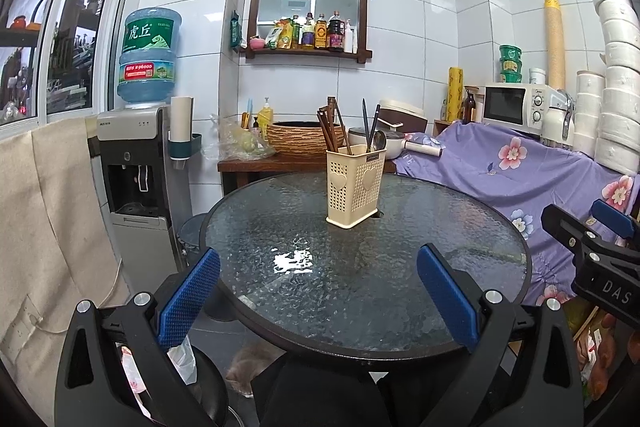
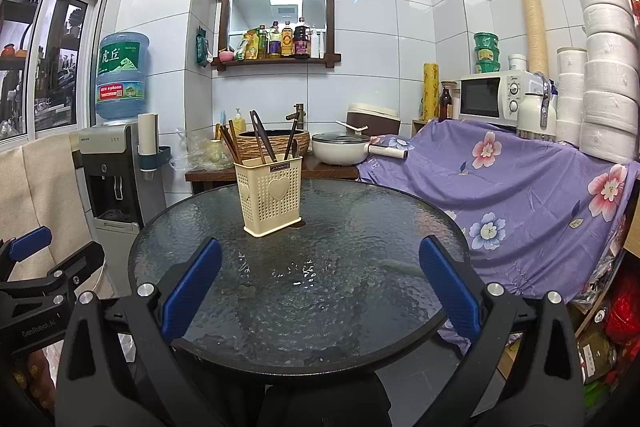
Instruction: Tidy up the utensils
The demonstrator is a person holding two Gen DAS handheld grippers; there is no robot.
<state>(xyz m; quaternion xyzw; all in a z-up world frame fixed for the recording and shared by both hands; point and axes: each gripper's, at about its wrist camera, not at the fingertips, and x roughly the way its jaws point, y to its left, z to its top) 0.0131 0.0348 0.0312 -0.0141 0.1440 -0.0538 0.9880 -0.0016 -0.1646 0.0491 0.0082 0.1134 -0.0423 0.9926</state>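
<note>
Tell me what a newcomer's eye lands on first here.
The cream utensil holder stands alone on the round glass table, chopsticks and dark-handled utensils upright inside. Both open grippers, left and right, hover empty at the near edge.

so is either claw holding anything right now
No. Both the left claw and the right claw are open and empty, above the glass table. The utensils sit in the cream holder.
</note>
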